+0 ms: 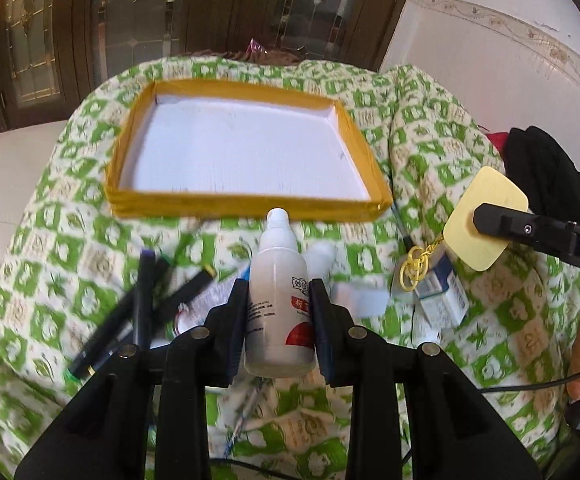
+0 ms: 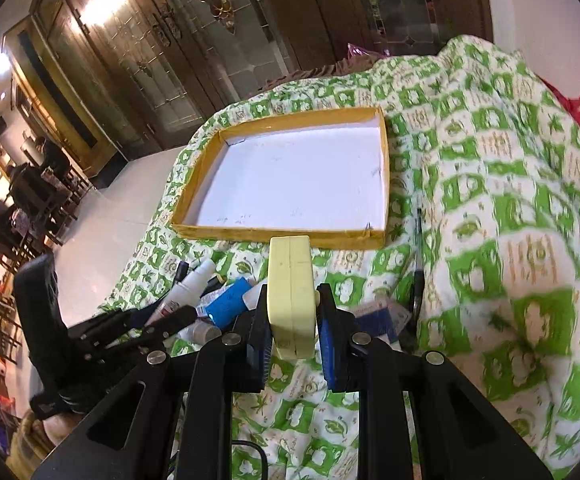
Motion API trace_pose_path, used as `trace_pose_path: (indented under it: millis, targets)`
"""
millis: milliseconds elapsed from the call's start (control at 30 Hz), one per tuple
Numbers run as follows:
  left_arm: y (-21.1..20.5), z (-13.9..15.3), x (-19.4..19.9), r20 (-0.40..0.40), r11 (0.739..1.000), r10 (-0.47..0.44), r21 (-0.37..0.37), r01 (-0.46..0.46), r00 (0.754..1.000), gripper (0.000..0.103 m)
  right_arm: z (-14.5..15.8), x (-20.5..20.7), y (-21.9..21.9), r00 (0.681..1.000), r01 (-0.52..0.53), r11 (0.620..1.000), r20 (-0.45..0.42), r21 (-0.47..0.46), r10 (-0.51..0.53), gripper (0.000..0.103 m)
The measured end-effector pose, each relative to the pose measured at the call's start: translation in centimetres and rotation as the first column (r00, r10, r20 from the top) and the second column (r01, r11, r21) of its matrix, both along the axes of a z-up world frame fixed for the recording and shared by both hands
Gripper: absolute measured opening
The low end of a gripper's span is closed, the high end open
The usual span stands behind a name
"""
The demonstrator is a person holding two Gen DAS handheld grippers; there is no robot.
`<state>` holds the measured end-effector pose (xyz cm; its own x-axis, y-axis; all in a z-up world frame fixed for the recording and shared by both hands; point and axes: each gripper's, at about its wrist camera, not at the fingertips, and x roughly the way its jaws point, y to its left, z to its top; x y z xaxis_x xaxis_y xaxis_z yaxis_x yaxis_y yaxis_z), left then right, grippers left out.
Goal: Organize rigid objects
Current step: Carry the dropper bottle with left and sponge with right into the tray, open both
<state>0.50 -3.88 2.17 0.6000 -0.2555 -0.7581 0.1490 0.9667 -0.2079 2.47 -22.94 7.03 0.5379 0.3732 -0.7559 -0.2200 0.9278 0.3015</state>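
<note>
My left gripper (image 1: 279,300) is shut on a white plastic bottle (image 1: 278,280) with a red label, held upright above the green-and-white cloth. My right gripper (image 2: 292,308) is shut on a flat pale-yellow case (image 2: 290,292), seen edge-on; in the left wrist view the same yellow case (image 1: 486,216) shows its broad face with a yellow chain (image 1: 414,268) hanging from it. Beyond both lies a shallow yellow-rimmed tray (image 1: 250,206) with a bare white floor, also the tray (image 2: 278,234) in the right wrist view. The white bottle (image 2: 188,286) and left gripper (image 2: 162,316) appear at lower left there.
Dark pens (image 1: 146,300) lie in a loose pile left of the bottle. A small blue-and-white box (image 1: 442,292) and a clear container (image 1: 360,298) lie to its right. A blue tube (image 2: 228,302) and a pen (image 2: 418,272) rest on the cloth. Wooden doors stand behind.
</note>
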Motion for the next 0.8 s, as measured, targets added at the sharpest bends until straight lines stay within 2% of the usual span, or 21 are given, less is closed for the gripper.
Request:
trace_pose_path:
  millis: [233, 400, 533, 800]
  targets:
    - [-0.1, 2.0, 3.4, 0.041, 1.000, 0.017, -0.002, -0.017, 0.999, 0.027, 2.0, 3.7, 0.1, 1.000, -0.019, 1.000, 0.021, -0.010, 0.019, 0.018]
    - [-0.4, 1.8, 6.3, 0.025, 0.999, 0.035, 0.032, -0.036, 0.999, 0.027, 2.3, 7.1, 0.1, 0.999, -0.016, 0.999, 0.036, -0.036, 0.018, 0.018]
    - [-0.9, 1.1, 8.5, 0.009, 0.997, 0.027, 0.069, -0.028, 1.000, 0.027, 1.4, 10.4, -0.1, 1.000, -0.015, 0.999, 0.024, -0.037, 0.016, 0.018]
    - [-0.7, -0.7, 13.1, -0.049, 0.998, 0.059, 0.027, -0.058, 0.997, 0.027, -3.4, 16.1, 0.3, 0.994, -0.035, 0.998, -0.106, -0.048, 0.029, 0.018]
